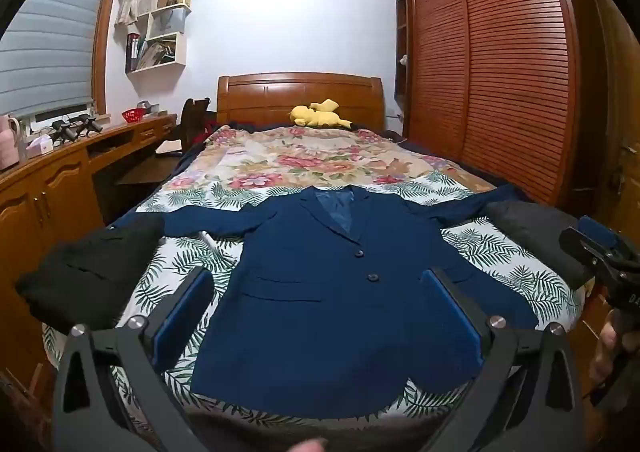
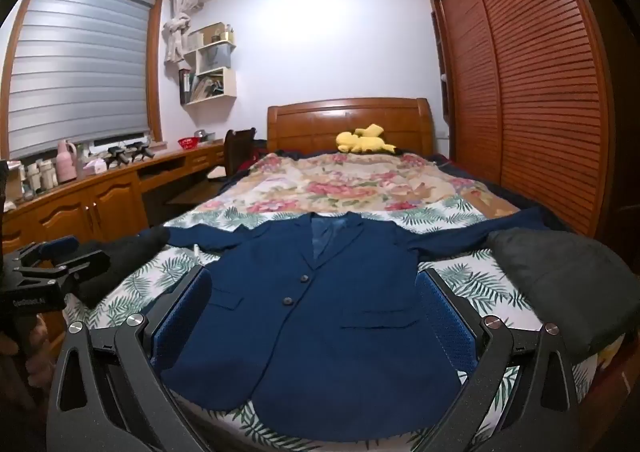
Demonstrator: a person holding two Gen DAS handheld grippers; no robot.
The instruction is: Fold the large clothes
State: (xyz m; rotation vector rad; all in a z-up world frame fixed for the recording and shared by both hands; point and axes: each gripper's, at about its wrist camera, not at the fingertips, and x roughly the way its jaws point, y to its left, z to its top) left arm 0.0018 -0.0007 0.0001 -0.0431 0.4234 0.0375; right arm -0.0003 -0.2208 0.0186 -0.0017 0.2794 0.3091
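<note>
Left wrist view: navy jacket (image 1: 340, 292) lies flat, collar toward headboard (image 1: 300, 96).

light: ceiling glare on wall | edges: fisheye-warped, dark corners

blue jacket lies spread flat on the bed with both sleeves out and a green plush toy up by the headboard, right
Not quite: the plush toy is yellow, not green, as the right wrist view shows. The rest holds: the blue jacket lies flat on the bed, both sleeves out, the toy by the headboard.
</note>
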